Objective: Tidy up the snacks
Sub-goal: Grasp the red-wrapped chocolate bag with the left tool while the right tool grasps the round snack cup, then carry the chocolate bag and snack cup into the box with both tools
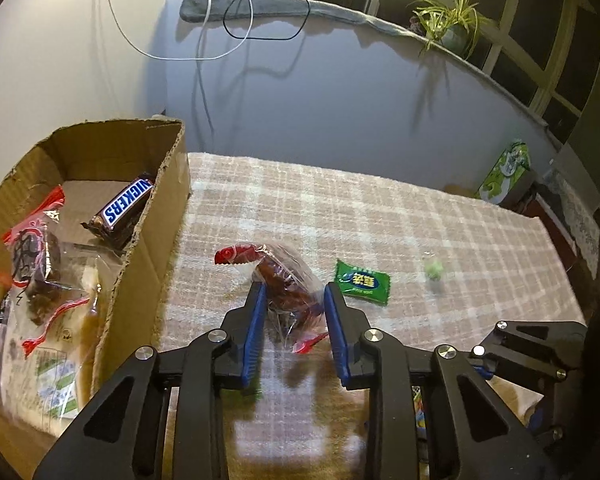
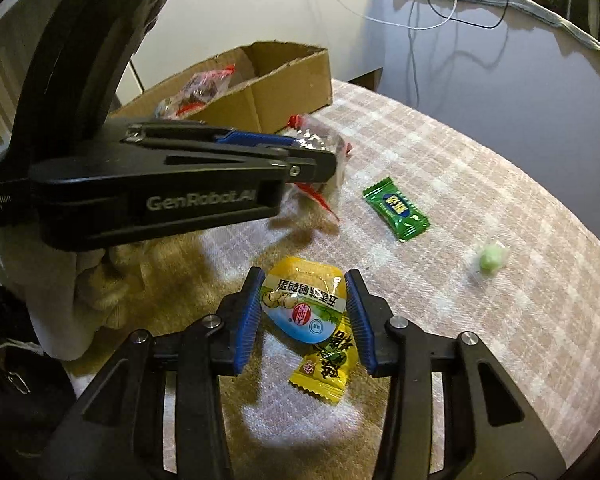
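Observation:
My left gripper (image 1: 294, 296) is shut on a clear packet (image 1: 284, 280) of red-brown snack with red ends, just above the plaid tablecloth (image 1: 420, 220). The right wrist view shows that gripper (image 2: 320, 156) from the side, the packet (image 2: 320, 140) hanging at its tips. My right gripper (image 2: 304, 292) is shut on a round-topped yellow packet (image 2: 304, 300), which overlaps a second yellow sachet (image 2: 328, 364). A green candy packet (image 1: 362, 282) (image 2: 396, 208) and a small green sweet (image 1: 434, 270) (image 2: 490, 260) lie loose on the cloth.
At the left stands a cardboard box (image 1: 152, 240) (image 2: 292, 76) holding a Snickers bar (image 1: 126, 204) and several bagged snacks. A green carton (image 1: 504, 172) sits past the table's far right corner. Cables hang on the wall behind. A white cloth (image 2: 84, 280) lies by the near edge.

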{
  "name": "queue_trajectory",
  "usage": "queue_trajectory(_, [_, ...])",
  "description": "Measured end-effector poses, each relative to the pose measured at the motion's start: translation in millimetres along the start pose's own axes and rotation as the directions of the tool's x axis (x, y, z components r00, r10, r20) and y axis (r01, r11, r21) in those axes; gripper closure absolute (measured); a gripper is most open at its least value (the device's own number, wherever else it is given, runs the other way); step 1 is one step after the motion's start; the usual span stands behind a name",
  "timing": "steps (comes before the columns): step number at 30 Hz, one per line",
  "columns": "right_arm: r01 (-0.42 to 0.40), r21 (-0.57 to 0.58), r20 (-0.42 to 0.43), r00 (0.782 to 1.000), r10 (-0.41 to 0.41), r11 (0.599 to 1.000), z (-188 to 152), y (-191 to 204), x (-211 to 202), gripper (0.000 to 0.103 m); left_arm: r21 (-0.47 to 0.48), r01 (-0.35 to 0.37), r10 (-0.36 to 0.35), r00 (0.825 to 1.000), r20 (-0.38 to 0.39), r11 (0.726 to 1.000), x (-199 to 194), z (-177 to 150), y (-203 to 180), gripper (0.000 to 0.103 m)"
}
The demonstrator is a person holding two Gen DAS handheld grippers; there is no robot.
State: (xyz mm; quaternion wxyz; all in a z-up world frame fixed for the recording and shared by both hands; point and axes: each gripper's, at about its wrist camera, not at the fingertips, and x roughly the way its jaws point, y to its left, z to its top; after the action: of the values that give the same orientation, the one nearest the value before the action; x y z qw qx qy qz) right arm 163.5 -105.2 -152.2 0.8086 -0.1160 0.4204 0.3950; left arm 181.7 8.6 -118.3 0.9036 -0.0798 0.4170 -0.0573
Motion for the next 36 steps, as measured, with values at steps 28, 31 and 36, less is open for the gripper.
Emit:
queue_trajectory(28, [0.043, 0.026, 0.144, 0.988, -0.047, 0.999, 20, 15, -75, 0.060, 0.009, 0.041, -0.042, 0.984, 0.172, 0.999, -99, -3, 6, 0.077])
queue_trajectory(31, [0.041, 0.021, 0.154, 0.987, -0.044, 0.999, 28, 21, -77, 0.060, 0.006, 0.040, -0.041, 0.981, 0.189, 0.999, -110, -5, 12, 0.077])
queue_trajectory(36, [0.040, -0.001, 0.165, 0.986, -0.039, 0.999, 46, 36, -74, 0.060, -0.011, 0.033, -0.030, 0.978, 0.207, 0.999, -122, -8, 26, 0.077])
